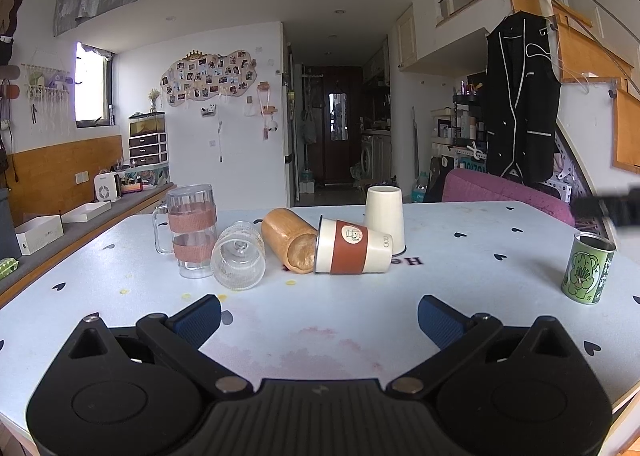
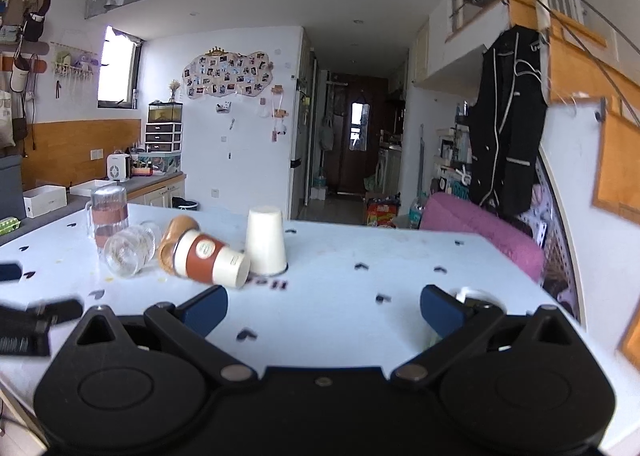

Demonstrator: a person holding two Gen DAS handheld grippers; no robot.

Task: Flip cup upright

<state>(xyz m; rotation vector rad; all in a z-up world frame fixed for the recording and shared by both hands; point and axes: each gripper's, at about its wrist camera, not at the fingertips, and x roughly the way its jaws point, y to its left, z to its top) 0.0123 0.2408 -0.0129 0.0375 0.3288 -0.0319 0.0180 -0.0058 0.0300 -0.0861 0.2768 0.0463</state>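
Note:
Several cups lie or stand on the white table [image 1: 460, 288]. A cream cup with a brown sleeve [image 1: 352, 252] lies on its side; it also shows in the right wrist view [image 2: 210, 258]. A wooden cup [image 1: 290, 244] and a ribbed glass cup [image 1: 239, 256] lie on their sides beside it. A plain cream cup [image 1: 384, 218] stands upside down, as does a clear handled mug with pink bands [image 1: 192, 230]. My left gripper [image 1: 319, 316] is open and empty, short of the cups. My right gripper [image 2: 324, 310] is open and empty, right of the cups.
A green tin can [image 1: 587, 268] stands upright at the table's right side. A pink chair [image 1: 508, 192] sits behind the far edge. A counter with white boxes [image 1: 40, 232] runs along the left. The left gripper appears blurred at the right wrist view's left edge [image 2: 36, 320].

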